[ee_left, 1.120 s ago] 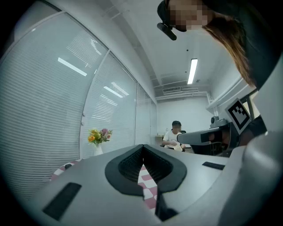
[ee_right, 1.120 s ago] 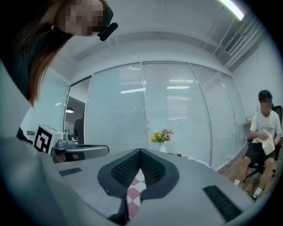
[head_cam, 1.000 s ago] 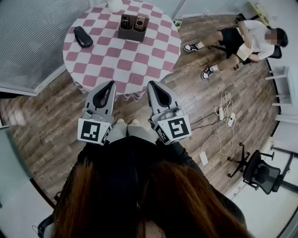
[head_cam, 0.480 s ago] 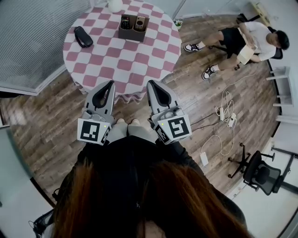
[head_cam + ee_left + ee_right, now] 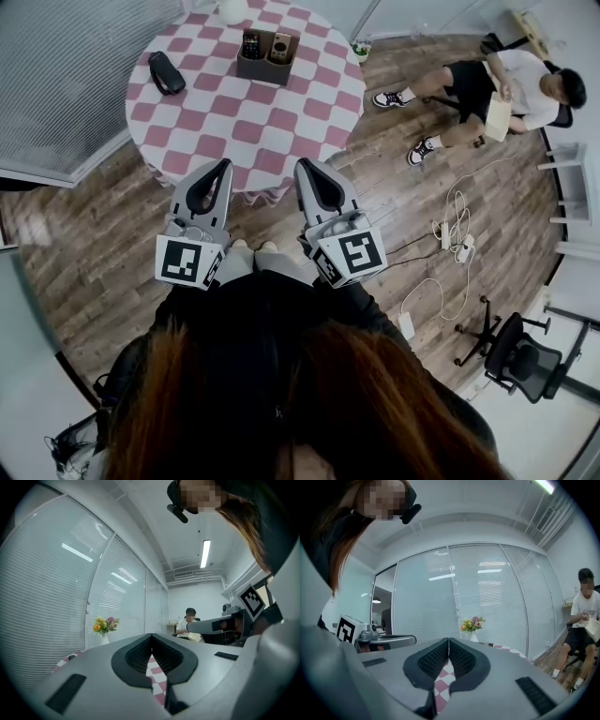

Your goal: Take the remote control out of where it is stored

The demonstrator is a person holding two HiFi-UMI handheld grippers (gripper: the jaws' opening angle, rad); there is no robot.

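Nothing done yet: both tongs shut & empty, remote sits in its box on the far side.

My left grey two-jaw tong [image 5: 223, 165] & right grey two-jaw tong [image 5: 302, 164] hover side by side over the near edge of the round table w/ pink-and-white checked cloth [image 5: 281, 122], jaws tip to tip, nothing between them. The dark slim remote control [image 5: 251, 45] stands in the left compartment of the brown open-topped box [image 5: 262, 70], well apart from both. Left to do, I reckon: reach across, open, grip, lift out.

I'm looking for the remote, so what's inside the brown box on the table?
What look like two remotes stand in the brown box: a dark remote at left, a lighter remote at right. The box wall hides their lower ends.
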